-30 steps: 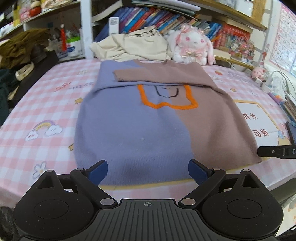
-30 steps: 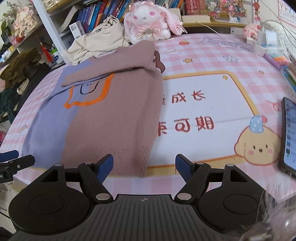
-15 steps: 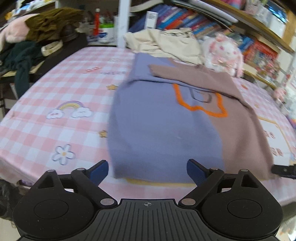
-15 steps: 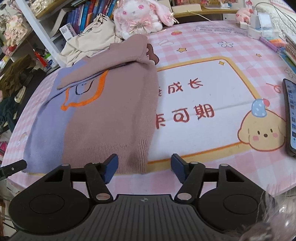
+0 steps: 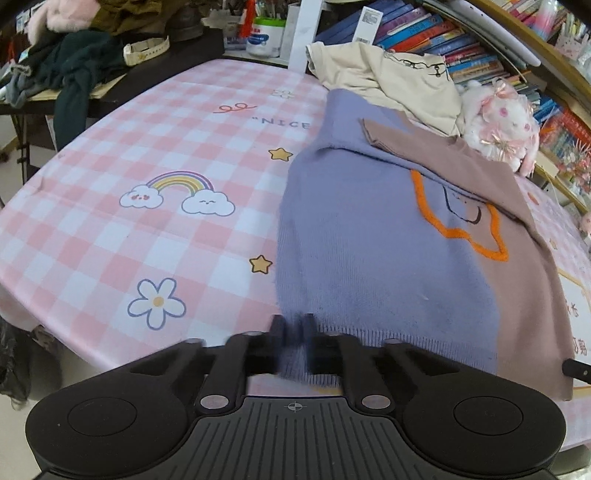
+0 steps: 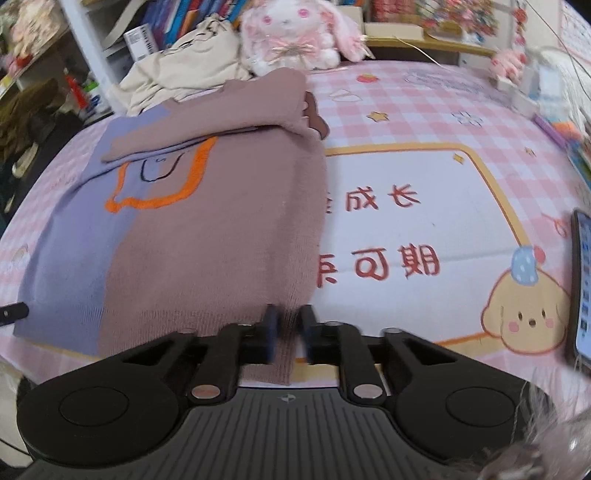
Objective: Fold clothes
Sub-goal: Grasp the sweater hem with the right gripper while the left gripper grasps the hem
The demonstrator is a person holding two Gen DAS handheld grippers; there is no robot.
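- The left gripper (image 5: pixel 293 345) is clenched on the near left corner of the sweater (image 5: pixel 388 266): its jaws have just been closing, and the lilac ribbed hem sits pinched between the two blue pads, bunching slightly there.
- The right gripper (image 6: pixel 288 338) is likewise clamped, on the near right corner of the sweater (image 6: pixel 221 240); its jaws have also just been closing, and the brown hem runs between the pads and out past them towards the camera.
- The sweater lies flat on the pink checked tablecloth (image 5: pixel 155 221), hem towards the grippers and neck towards the shelves. It is half lilac, half brown, with an orange-outlined motif (image 5: pixel 458 221) on the chest. A brown sleeve (image 6: pixel 207 129) is already folded across the upper chest.
- It looks a soft, fuzzy knit, fairly thick and limp. I judge it light enough to lift by two corners, but it will sag in the middle and stretch where it is pinched, so the two grips should travel together and at even height.
- The ribbed hem is the firmest edge and the sensible place to hold; the grips look close to the edge, so a sharp tug could pull the knit free.
- The cloth beneath looks smooth, so the body may slide rather than hinge unless the hem is lifted clear before being carried forward.
- Beyond the neck lie a cream garment (image 5: pixel 388 77) and a plush rabbit (image 6: pixel 291 33); a phone (image 6: pixel 581 284) rests well to the right, apart from the sweater.
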